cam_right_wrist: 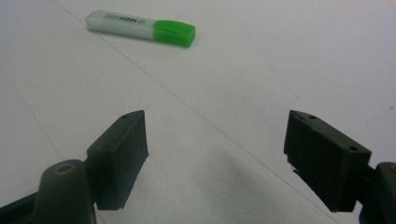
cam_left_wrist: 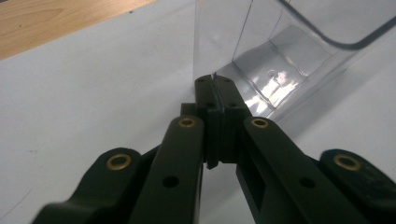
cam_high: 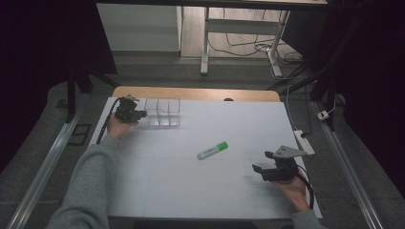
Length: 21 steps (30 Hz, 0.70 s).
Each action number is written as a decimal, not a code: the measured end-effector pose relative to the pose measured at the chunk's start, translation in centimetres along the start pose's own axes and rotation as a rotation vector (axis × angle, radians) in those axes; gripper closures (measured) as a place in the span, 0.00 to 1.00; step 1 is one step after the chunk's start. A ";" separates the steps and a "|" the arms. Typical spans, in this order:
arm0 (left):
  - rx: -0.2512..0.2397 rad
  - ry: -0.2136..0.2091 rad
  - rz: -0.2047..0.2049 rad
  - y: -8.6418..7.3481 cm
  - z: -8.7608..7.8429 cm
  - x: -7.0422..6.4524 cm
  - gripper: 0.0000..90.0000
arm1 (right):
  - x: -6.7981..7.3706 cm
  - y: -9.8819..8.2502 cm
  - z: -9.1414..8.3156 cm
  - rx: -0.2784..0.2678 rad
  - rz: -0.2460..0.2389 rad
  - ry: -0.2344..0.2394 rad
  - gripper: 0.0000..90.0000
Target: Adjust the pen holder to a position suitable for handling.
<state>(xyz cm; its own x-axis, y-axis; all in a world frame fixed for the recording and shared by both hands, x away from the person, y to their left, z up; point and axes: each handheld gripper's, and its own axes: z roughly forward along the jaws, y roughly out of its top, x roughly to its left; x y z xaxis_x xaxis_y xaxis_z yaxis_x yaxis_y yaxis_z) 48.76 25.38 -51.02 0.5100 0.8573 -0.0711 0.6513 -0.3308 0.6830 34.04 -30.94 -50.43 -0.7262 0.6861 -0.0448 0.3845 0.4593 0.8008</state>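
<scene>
A green-capped highlighter point(cam_high: 213, 150) lies flat near the middle of the white sheet, and also lies ahead of the right jaws point(cam_right_wrist: 140, 27). My right gripper point(cam_high: 263, 162) rests at the front right, a person's hand around it, open point(cam_right_wrist: 217, 156) with nothing between the pads. A clear plastic divided box point(cam_high: 163, 112) stands at the back left. My left gripper point(cam_high: 139, 114) sits right at the box's left side. Its jaws are shut point(cam_left_wrist: 215, 84), the tips touching the box's lower corner point(cam_left_wrist: 261, 70). Whether they pinch the wall I cannot tell.
The white sheet point(cam_high: 200, 191) covers a wooden table point(cam_high: 191, 93), whose edge shows at the back. A white power strip point(cam_high: 304, 141) lies off the right edge. Metal rails run along both sides on the floor.
</scene>
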 end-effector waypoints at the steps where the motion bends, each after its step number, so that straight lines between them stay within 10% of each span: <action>1: 0.001 -0.001 0.003 0.1 0.1 -0.1 0.99 | 0.0 0.0 0.0 0.000 -0.001 0.000 0.23; 21: -0.004 -0.030 0.041 1.6 1.0 -2.3 0.99 | 0.0 0.0 0.1 0.002 -0.003 0.005 0.23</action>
<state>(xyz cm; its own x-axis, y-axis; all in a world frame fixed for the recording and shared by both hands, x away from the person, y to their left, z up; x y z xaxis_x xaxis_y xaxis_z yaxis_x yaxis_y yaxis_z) 49.20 22.47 -50.54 0.5528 0.8309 -0.0642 0.6273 -0.3642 0.6884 34.06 -30.90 -50.47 -0.7300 0.6820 -0.0439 0.3838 0.4623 0.7994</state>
